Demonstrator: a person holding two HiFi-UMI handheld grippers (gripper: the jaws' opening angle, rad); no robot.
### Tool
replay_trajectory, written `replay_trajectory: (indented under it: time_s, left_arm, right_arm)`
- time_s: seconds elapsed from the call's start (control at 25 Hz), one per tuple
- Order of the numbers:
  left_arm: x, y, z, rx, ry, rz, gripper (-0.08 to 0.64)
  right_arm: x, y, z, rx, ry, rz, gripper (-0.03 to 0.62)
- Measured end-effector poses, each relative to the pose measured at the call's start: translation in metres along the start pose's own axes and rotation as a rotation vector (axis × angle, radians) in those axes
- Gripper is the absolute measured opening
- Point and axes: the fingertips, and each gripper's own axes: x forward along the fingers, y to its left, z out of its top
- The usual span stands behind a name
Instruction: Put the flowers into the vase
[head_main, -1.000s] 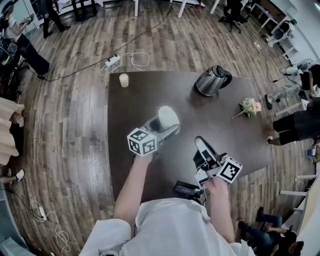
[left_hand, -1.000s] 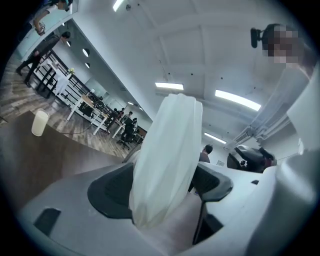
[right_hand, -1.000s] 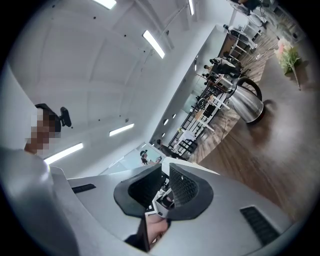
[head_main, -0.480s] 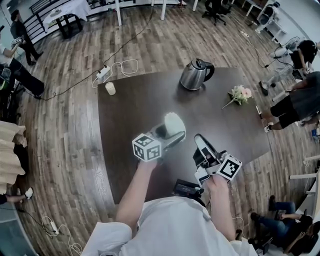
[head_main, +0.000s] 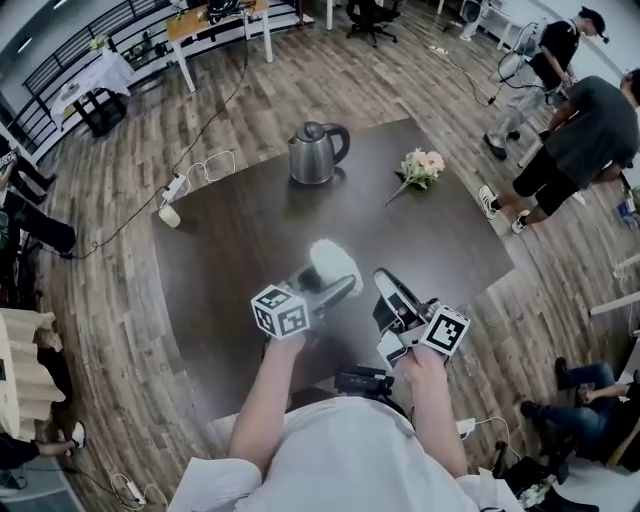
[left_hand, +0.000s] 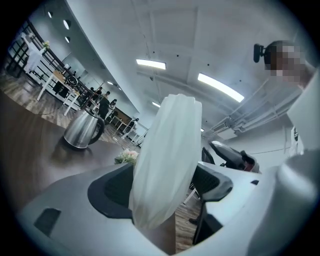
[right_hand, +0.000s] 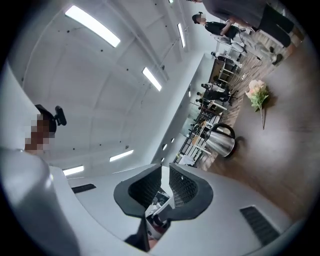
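Note:
A white ribbed vase (head_main: 335, 262) is held above the dark table (head_main: 230, 250), with my left gripper (head_main: 325, 280) shut on it. In the left gripper view the vase (left_hand: 167, 150) fills the gap between the jaws and hides part of the scene behind it. The small bouquet of pink and white flowers (head_main: 420, 167) lies on the table's far right part, also visible as flowers (left_hand: 126, 156) and flowers (right_hand: 257, 95). My right gripper (head_main: 388, 285) hovers just right of the vase, its jaws shut (right_hand: 166, 175) with nothing between them.
A steel kettle (head_main: 318, 152) stands at the table's far side, left of the flowers. A small cream cup (head_main: 169, 215) sits at the left edge. A black device (head_main: 365, 380) lies at the near edge. People (head_main: 580, 120) stand to the right; cables (head_main: 205, 168) lie on the floor.
Both grippers have travelled over the table with the vase still held. In the head view the kettle and flowers have slid leftward and the flowers lie nearer the middle.

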Motion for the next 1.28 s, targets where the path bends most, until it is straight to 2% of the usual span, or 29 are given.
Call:
replay_trajectory:
  time_s: [0.36,0.6,0.76,1.04,1.28]
  left_arm:
    - [0.086,-0.070,-0.047,0.001,0.063,-0.054,0.371]
    - [0.125,-0.105,-0.066,0.005,0.071,-0.071,0.371]
    - [0.145,-0.123,-0.079,0.013,0.111,-0.086,0.371]
    - [0.162,-0.129,-0.076,0.045,0.152,-0.115,0.371]
    - [0.183,-0.111,-0.076,0.044,0.168,-0.140,0.371]
  right_arm:
    - [-0.094,-0.032,0.069,0.021,-0.105,0.011,0.023]
    - [-0.148,-0.047,0.105,0.027,-0.154,0.005,0.023]
    - [-0.177,-0.056,0.124,0.039,-0.200,-0.003,0.023]
    - [-0.181,-0.065,0.137,0.037,-0.230,-0.006,0.023]
    - [-0.173,-0.086,0.148,0.023,-0.217,-0.064,0.023]
